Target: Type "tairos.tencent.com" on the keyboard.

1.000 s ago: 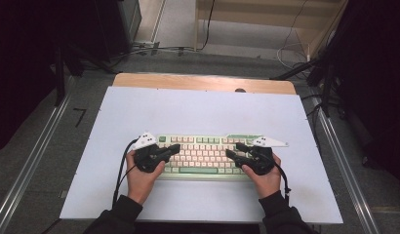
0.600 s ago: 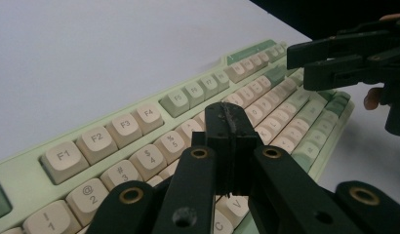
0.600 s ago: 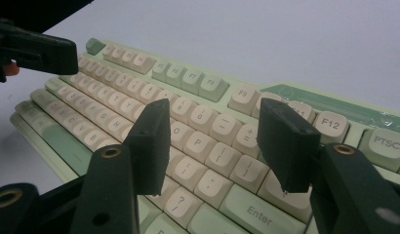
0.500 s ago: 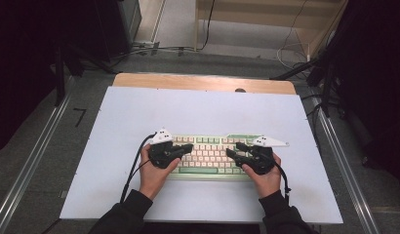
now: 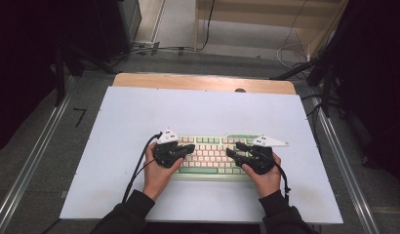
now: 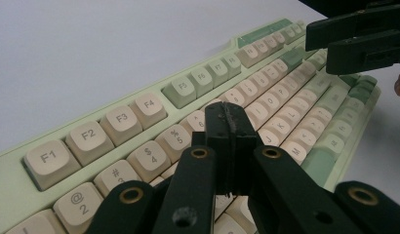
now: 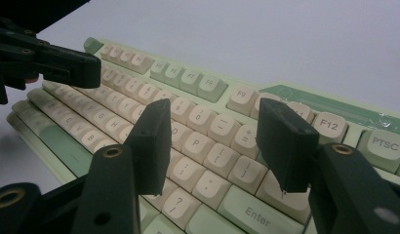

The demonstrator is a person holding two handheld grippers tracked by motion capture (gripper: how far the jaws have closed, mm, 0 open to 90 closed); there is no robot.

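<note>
Both grippers over keyboard (image 5: pixel 210 155), L gripper (image 5: pixel 190 147) jaws closed & empty, R gripper (image 5: pixel 232 152) jaws apart & empty; no key visibly pressed yet, typing prob just starting.

Even, diffuse overhead light falls on the white table (image 5: pixel 139 126), bright without glare; the surrounding floor and far corners are dim. Soft shadows lie beneath the keyboard (image 5: pixel 212 151). In the gripper views, near jaws and far keys blur; the high view is slightly grainy.
</note>
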